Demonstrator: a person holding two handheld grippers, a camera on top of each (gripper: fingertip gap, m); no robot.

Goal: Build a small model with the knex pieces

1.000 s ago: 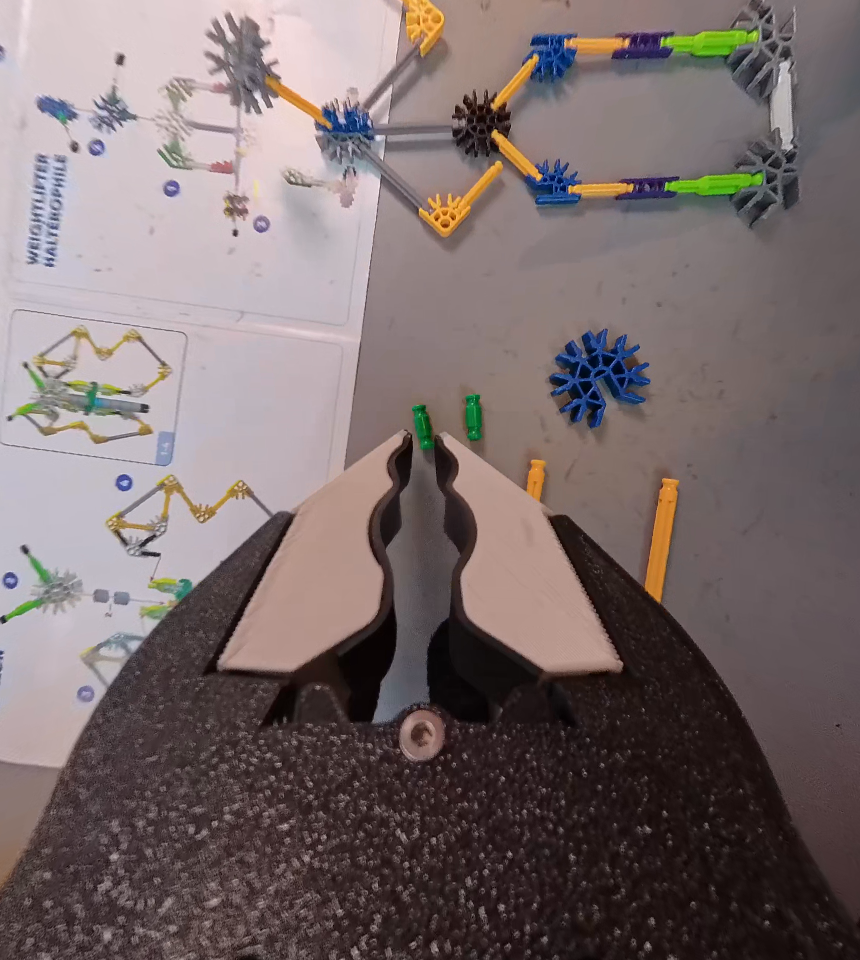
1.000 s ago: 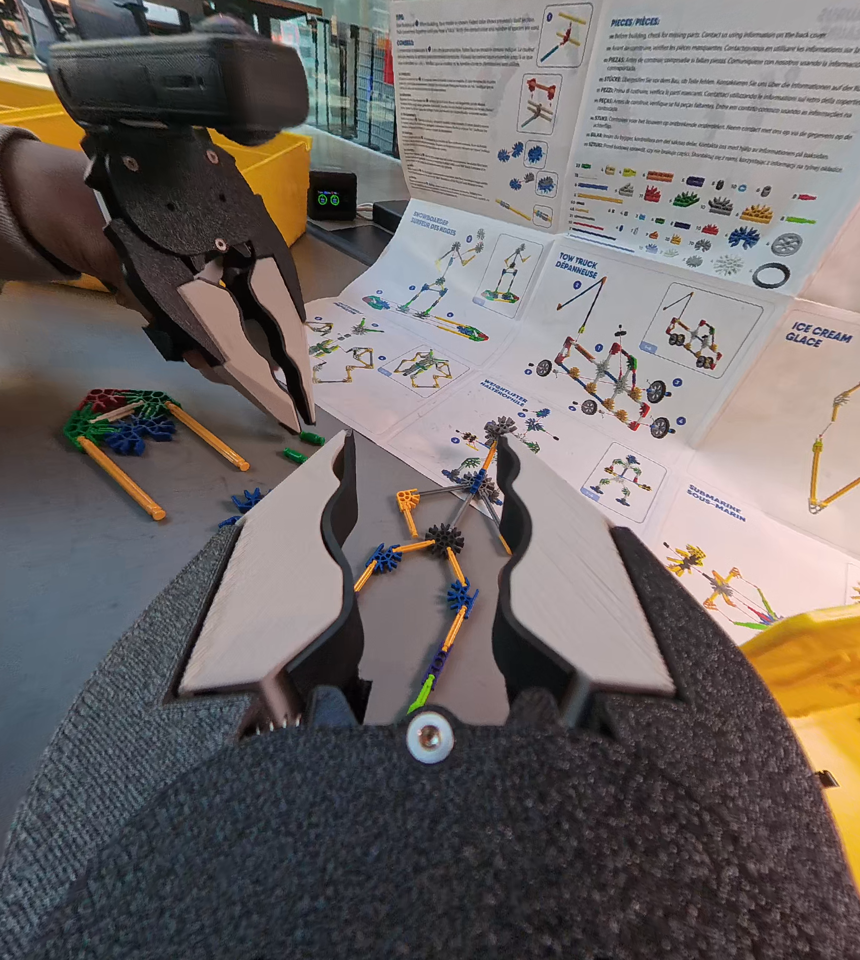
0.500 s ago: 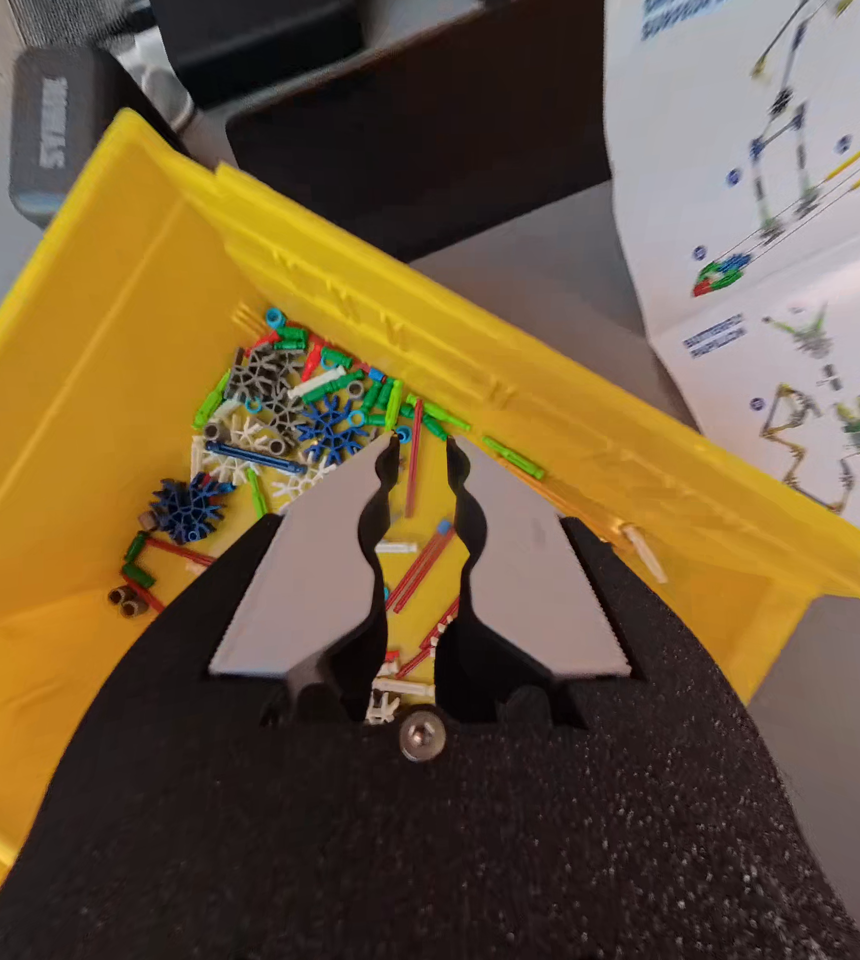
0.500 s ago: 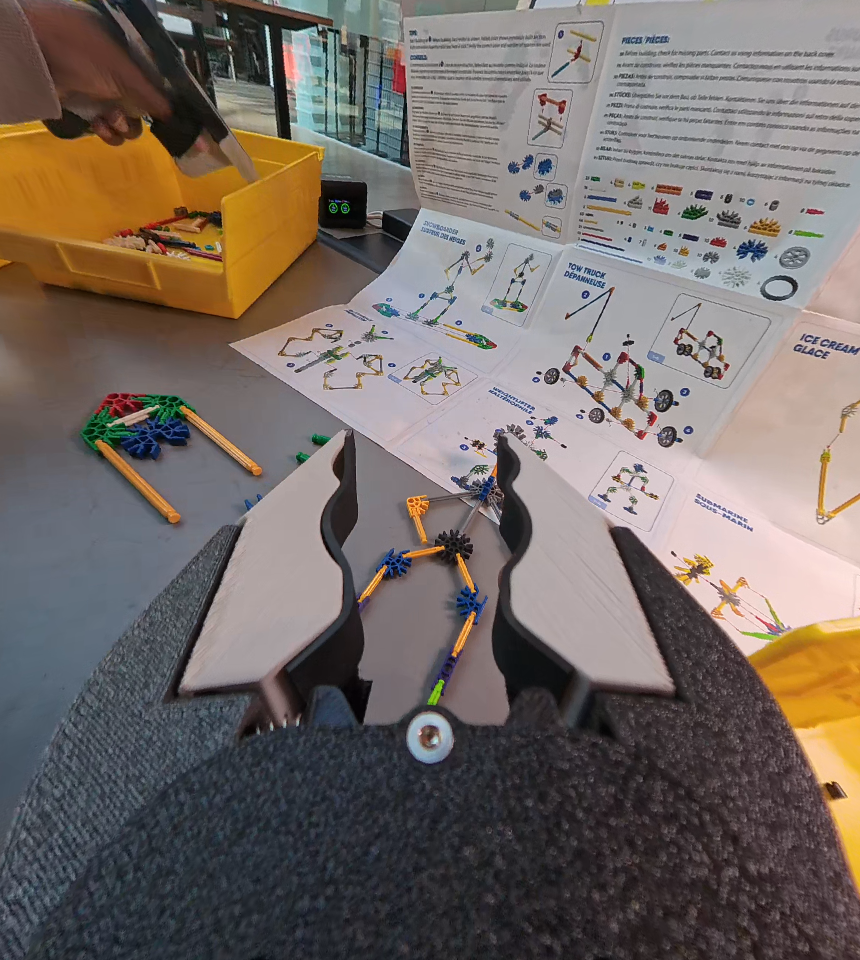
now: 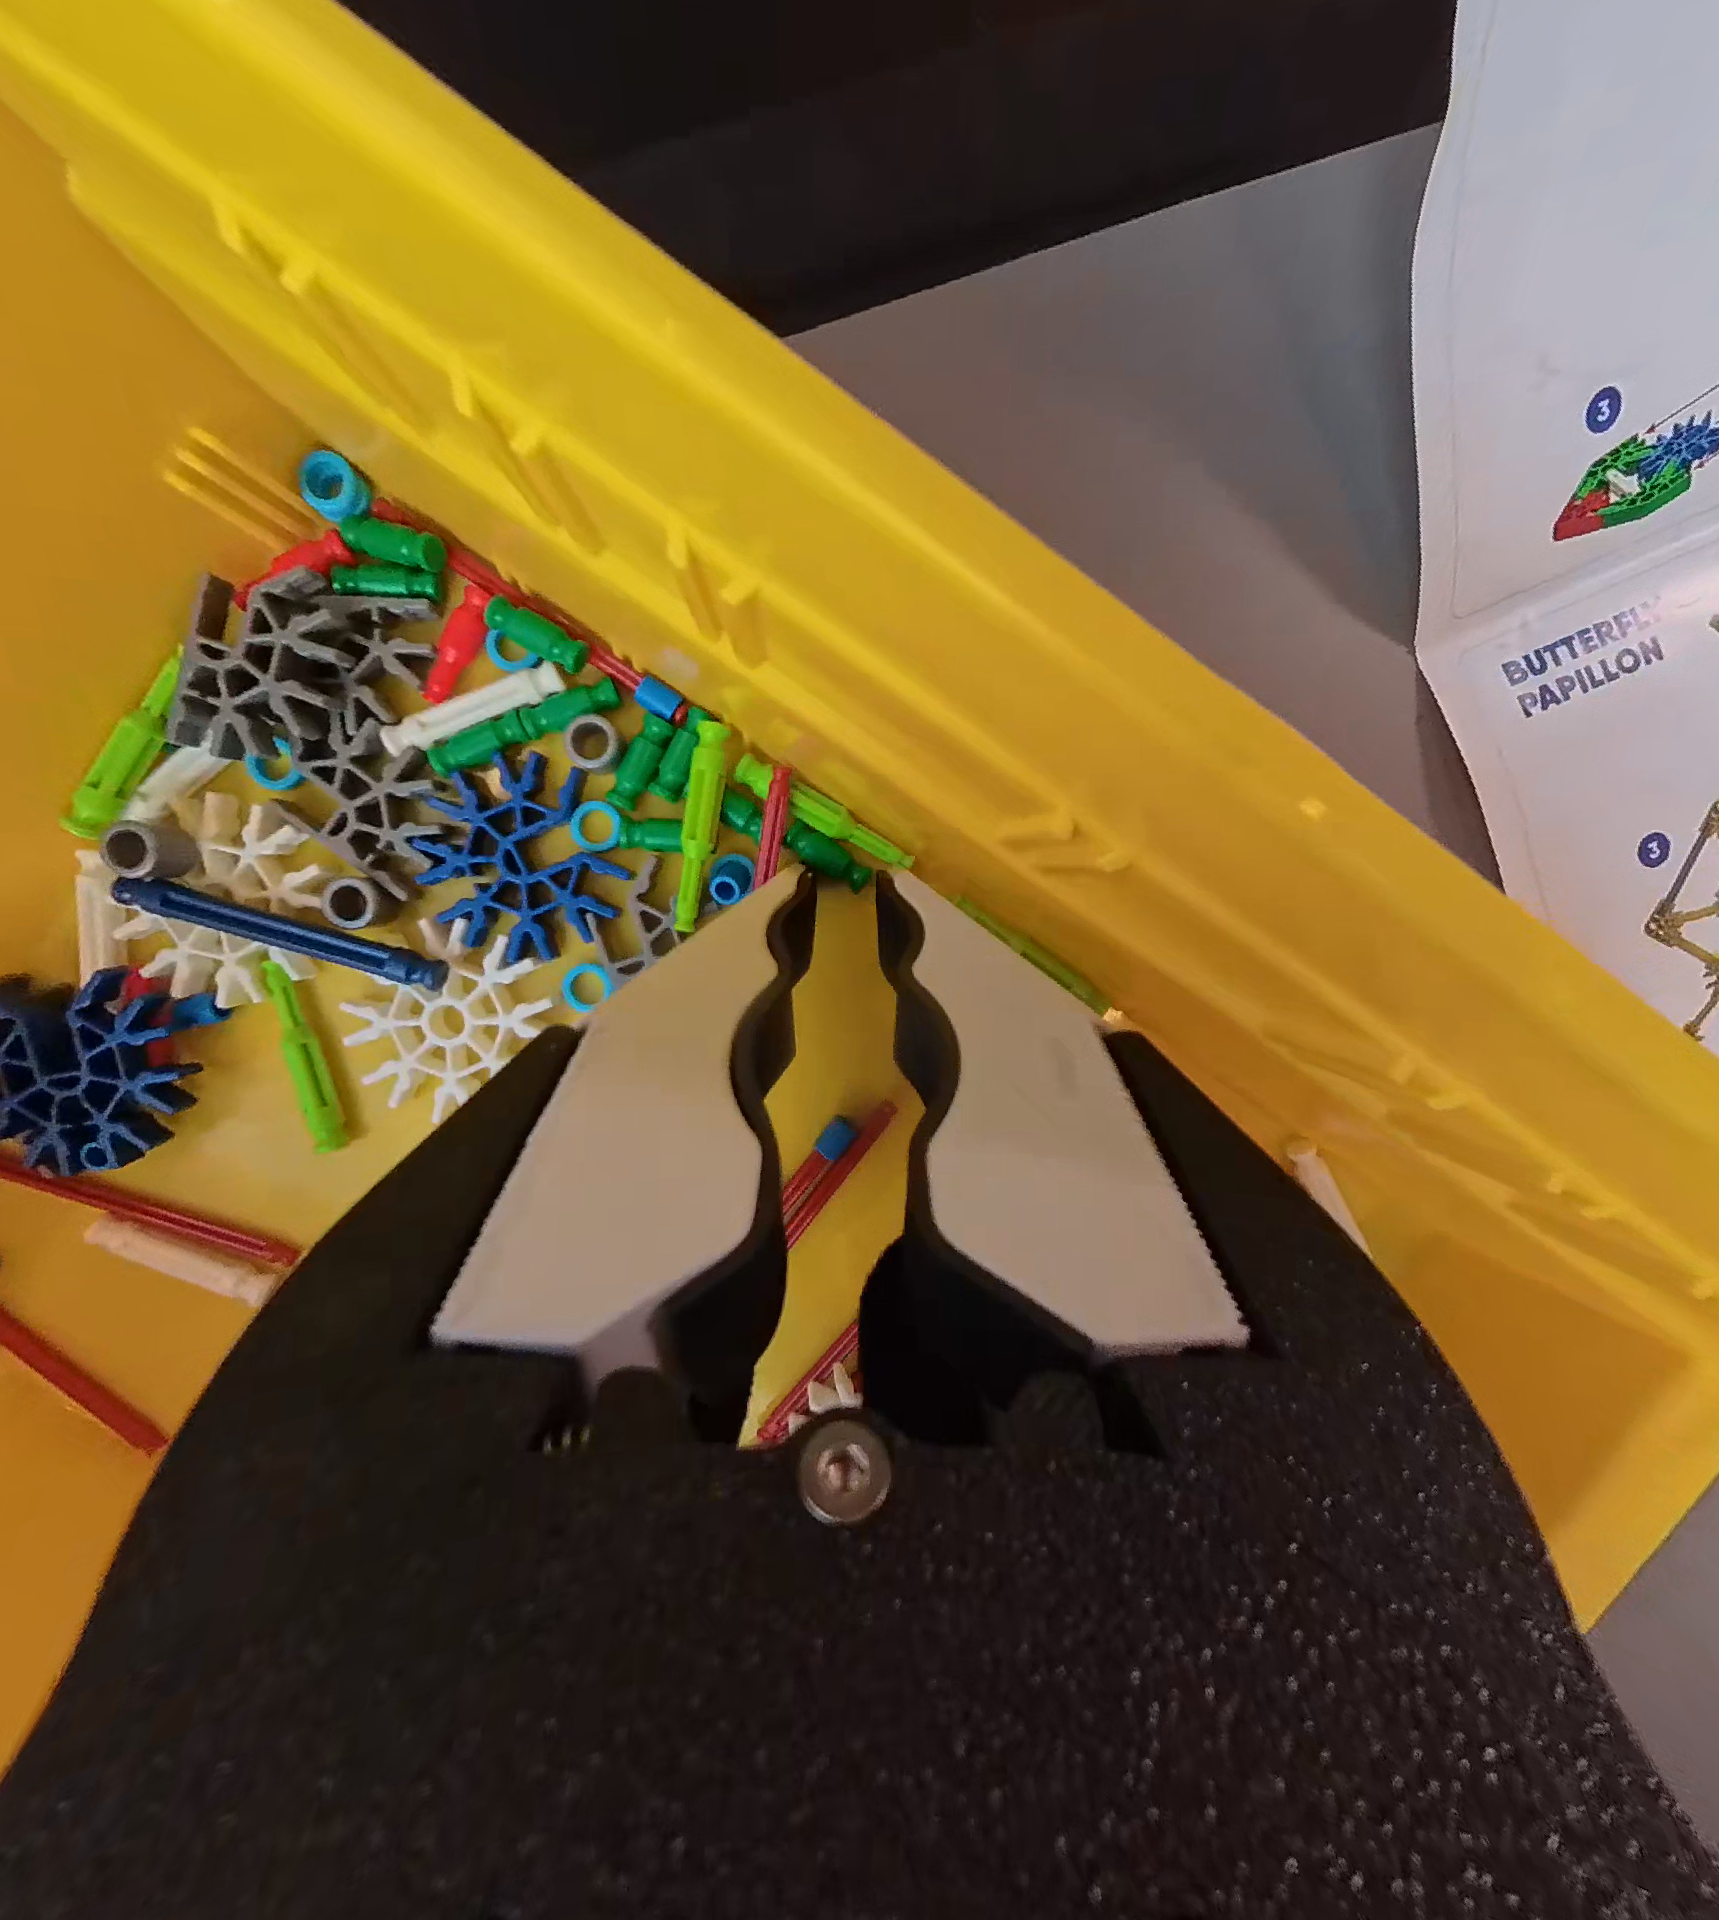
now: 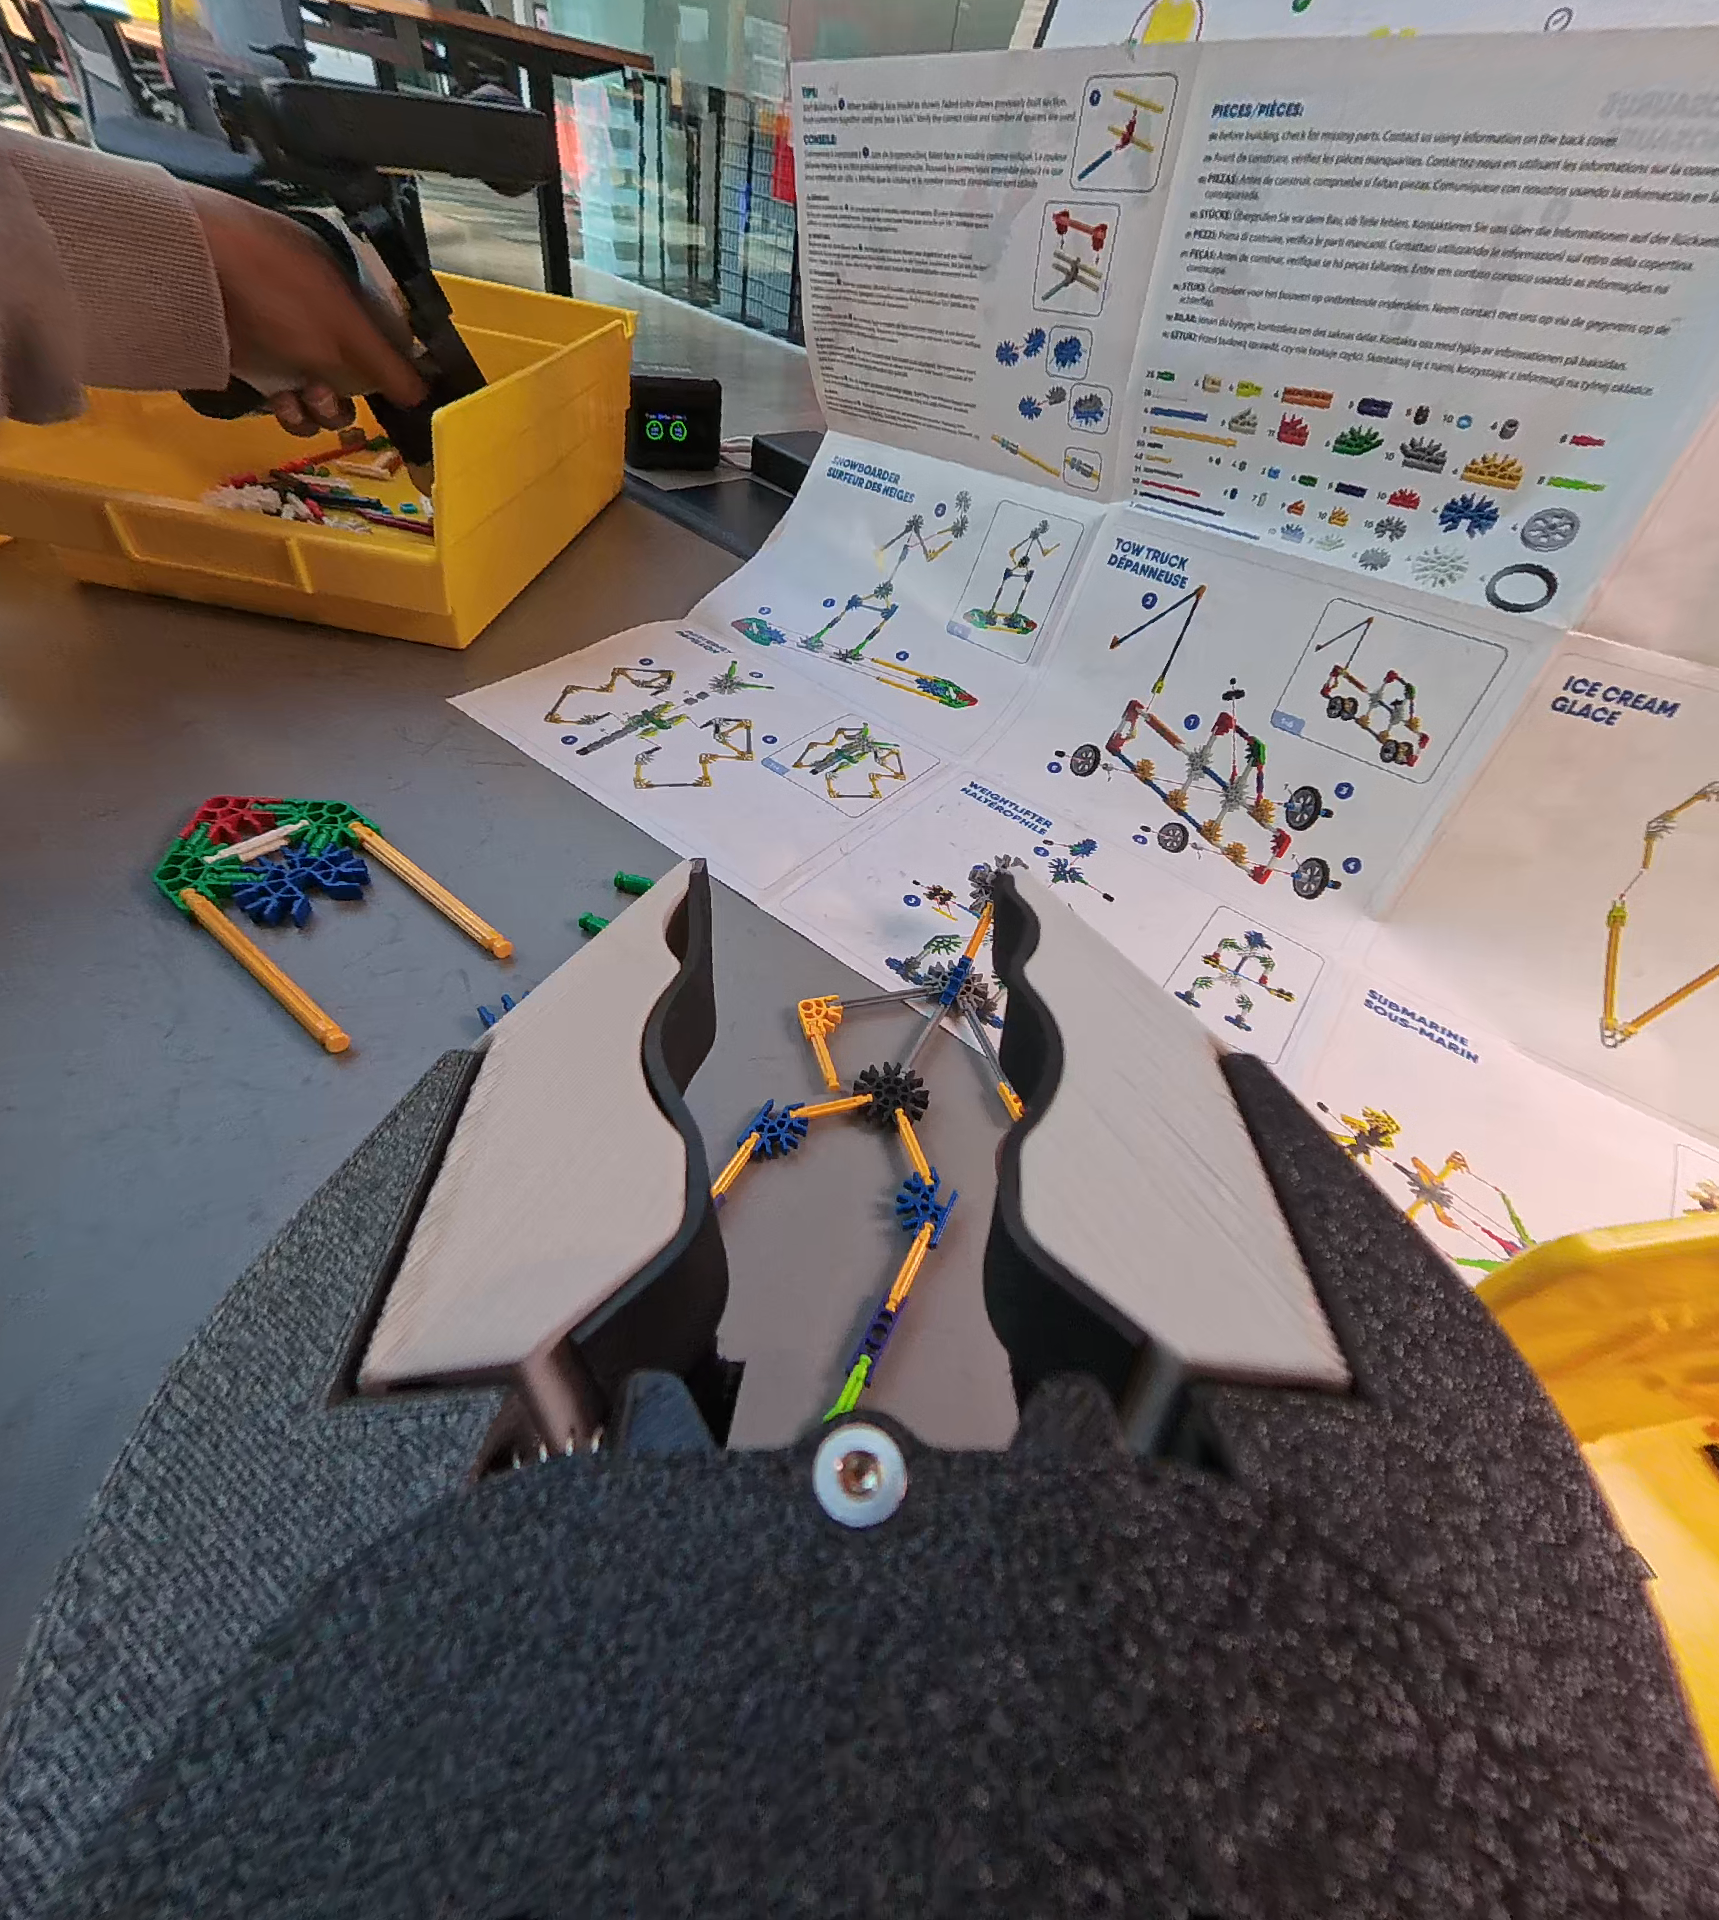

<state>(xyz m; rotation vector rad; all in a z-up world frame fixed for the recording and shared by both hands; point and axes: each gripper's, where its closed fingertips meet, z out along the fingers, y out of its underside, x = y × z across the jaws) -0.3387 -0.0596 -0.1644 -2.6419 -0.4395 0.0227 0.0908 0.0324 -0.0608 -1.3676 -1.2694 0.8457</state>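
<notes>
Left hand-held gripper (image 5: 842,885) sits inside the yellow bin (image 5: 834,540), tips low near the bin's long wall. Jaws slightly apart, narrow gap, nothing between them. Just off the tips: a dark green short rod (image 5: 831,854) against the wall. To the left of the tips: a blue snowflake connector (image 5: 518,858), grey connectors (image 5: 299,665), a white connector (image 5: 447,1024), a dark blue rod (image 5: 278,933), red rods (image 5: 834,1153) under the jaws.

Right hand-held gripper (image 6: 850,883) hangs above the grey surface (image 6: 107,1195), jaws wide apart, empty. Between them in view, lying on the surface: a partly built figure (image 6: 886,1096) of yellow rods, blue connectors and 1 black connector, its top end reaching the instruction sheet (image 6: 1354,520). Left of it, well apart: a flat red/green/blue assembly with 2 yellow rods (image 6: 273,873). A second yellow bin's edge (image 6: 1665,1309) at lower right.
</notes>
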